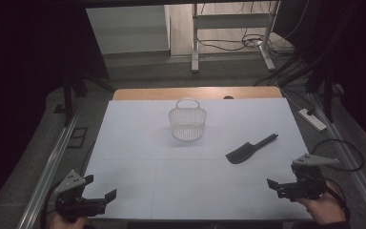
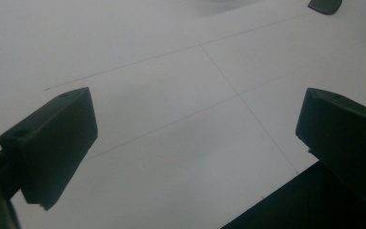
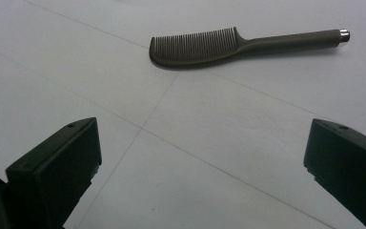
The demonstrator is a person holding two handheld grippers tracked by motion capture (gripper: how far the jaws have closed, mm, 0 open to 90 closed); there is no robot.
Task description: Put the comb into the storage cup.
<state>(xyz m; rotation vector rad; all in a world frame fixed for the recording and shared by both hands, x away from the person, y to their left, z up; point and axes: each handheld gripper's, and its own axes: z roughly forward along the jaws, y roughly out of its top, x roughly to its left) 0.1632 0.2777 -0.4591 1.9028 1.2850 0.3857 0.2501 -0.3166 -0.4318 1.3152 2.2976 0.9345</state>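
Two tools rest at the near corners of our white worktop [image 1: 138, 143], likely parked clear before a reach. The wire basket [image 1: 187, 123] stands upright mid-worktop, handle up. The dark comb [image 3: 228, 45] lies flat, well right of it, nearest our right tool [image 1: 286, 183], jaws spread; our left tool [image 1: 95, 198] is spread too. No lettering is readable anywhere.

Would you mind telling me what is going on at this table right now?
A person holds a gripper in each hand at the near edge of a white table. The left gripper and right gripper are both open and empty. A dark comb lies flat ahead of the right gripper, untouched. A white wire basket stands farther back.
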